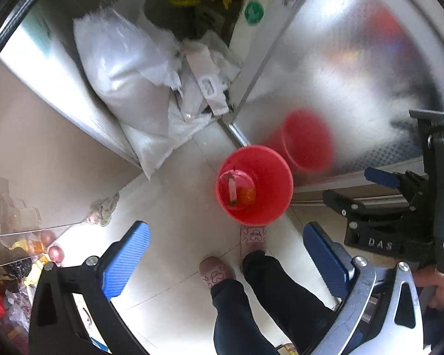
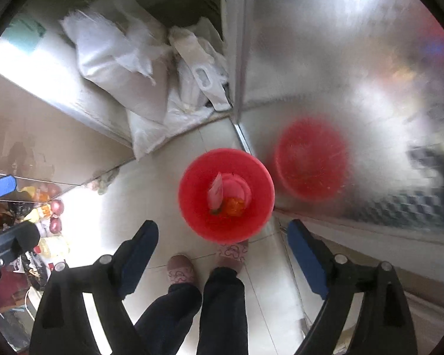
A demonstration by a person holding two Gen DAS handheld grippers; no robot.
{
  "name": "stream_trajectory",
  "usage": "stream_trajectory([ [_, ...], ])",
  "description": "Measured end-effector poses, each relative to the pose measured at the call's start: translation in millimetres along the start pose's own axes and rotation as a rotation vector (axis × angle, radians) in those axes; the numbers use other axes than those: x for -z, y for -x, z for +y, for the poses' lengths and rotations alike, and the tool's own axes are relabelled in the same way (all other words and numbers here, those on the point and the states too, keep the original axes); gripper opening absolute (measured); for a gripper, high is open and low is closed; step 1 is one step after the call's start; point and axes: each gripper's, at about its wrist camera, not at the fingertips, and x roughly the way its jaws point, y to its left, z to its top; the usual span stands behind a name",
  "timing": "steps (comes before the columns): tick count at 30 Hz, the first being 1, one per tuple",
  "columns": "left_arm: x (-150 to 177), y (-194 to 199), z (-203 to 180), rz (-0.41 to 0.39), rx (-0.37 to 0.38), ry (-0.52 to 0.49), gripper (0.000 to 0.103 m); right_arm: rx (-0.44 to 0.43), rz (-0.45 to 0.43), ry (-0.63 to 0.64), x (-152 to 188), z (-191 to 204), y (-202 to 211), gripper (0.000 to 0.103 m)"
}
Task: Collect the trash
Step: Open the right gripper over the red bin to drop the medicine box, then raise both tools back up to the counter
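Drop step judged done: both grippers, left gripper [image 1: 226, 263] and right gripper [image 2: 222, 259], are spread and empty above the red bucket [image 2: 253, 222] (scraps inside); more trash at nine o'clock [image 2: 44, 216] is to be fetched next.

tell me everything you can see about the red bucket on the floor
The red bucket looks like smooth plastic, round, wider at the rim than at the base, standing upright and open on the pale tiled floor. Inside lie a pinkish wrapper and some orange and green scraps. It stands beside a shiny metal panel that mirrors it. A slipper's toe reaches its near edge.
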Motion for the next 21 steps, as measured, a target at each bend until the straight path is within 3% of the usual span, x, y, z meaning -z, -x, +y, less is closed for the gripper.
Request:
stream_trajectory([
  [3, 1, 49, -3, -0.046, 0.002, -0.009, 0.103, -0.016, -0.053, 0.025, 3, 8, 45, 0.1],
  [12, -6, 220, -35, -0.222, 0.023, -0.094, 0.103, -0.003, -0.3, 0.02, 8, 16, 230, 0.102],
  [16, -13, 275, -52, -0.289, 0.045, -0.147, 0.103, 0.015, -0.395, 0.017, 11, 9, 301, 0.102],
  [21, -32, 319, -72, -0.356, 0.083, -0.198, 0.103, 0.05, -0.47, -0.016, 11, 3, 354, 0.102],
])
